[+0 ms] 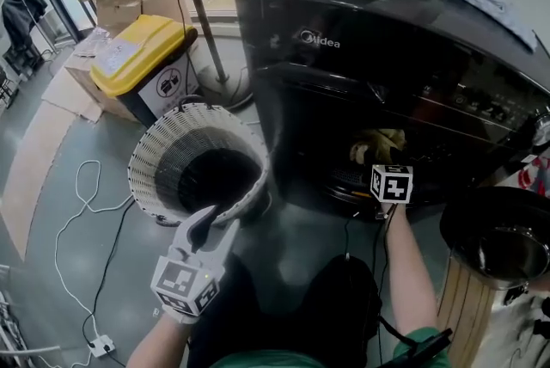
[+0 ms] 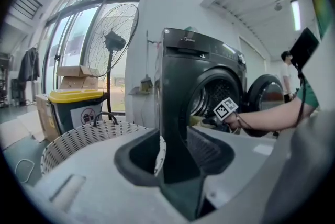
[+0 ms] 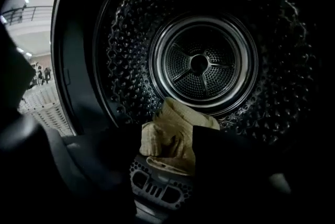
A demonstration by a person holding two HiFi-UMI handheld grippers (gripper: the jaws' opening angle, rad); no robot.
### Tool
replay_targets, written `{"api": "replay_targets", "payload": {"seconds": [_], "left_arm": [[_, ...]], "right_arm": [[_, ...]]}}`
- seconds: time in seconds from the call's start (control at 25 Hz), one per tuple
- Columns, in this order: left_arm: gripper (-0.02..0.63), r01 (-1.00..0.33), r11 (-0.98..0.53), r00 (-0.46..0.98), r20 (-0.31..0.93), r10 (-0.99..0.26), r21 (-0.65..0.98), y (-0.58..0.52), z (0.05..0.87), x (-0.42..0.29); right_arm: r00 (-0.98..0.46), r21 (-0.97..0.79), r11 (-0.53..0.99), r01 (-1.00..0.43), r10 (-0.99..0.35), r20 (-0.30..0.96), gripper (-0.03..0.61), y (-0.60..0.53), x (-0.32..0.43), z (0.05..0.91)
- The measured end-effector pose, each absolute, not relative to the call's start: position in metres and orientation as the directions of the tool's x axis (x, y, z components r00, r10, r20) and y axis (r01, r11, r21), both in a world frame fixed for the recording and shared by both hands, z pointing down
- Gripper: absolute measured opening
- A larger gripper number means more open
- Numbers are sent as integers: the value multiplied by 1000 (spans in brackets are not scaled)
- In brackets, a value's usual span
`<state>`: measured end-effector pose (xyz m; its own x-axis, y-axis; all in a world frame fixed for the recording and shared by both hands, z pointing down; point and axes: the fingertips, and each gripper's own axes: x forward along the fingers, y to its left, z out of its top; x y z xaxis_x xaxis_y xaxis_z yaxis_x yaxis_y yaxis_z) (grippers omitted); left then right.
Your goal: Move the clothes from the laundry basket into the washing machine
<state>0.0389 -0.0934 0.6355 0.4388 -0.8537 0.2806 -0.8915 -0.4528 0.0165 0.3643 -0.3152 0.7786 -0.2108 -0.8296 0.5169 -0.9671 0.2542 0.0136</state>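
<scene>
Right gripper [image 3: 167, 163]: jaws spread, both dark and hard to outline in its own view. A tan ribbed cloth [image 3: 175, 136] lies crumpled between them, and the pads are not pressing it. The cloth sits on the front lip of the dimpled metal drum [image 3: 125, 60], just above a slotted plastic grille [image 3: 157, 183]. The glossy black washing machine [image 1: 344, 74] has its round door [image 1: 498, 237] swung open, cut off at the right edge. Left gripper [image 1: 204, 224]: jaws apart, empty, at the near rim of the white woven laundry basket [image 1: 163, 151]. Basket interior is dark — contents unreadable.
</scene>
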Motion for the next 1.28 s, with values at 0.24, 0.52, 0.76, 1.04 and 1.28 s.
{"api": "replay_targets", "payload": {"seconds": [0.24, 0.52, 0.76, 1.04, 1.28], "left_arm": [[161, -864, -503, 495, 247, -833, 34, -106, 631, 58], [160, -842, -539, 533, 192, -824, 23, -133, 618, 73], [155, -844, -537, 533, 145, -833, 18, -152, 603, 74], [149, -856, -517, 514, 106, -851, 0, -165, 585, 55], [146, -872, -490, 489, 72, -869, -5, -173, 574, 34]], "right_arm": [[-273, -136, 239, -961, -888, 371, 285, -263, 371, 737], [-304, -102, 290, -952, -933, 191, 182, -199, 357, 651], [-234, -29, 232, -972, -969, 79, 79, -154, 366, 590], [-128, -29, 129, -991, -991, -22, 2, -128, 383, 557], [-104, 16, 103, -995, -994, -30, 2, -120, 388, 558]]}}
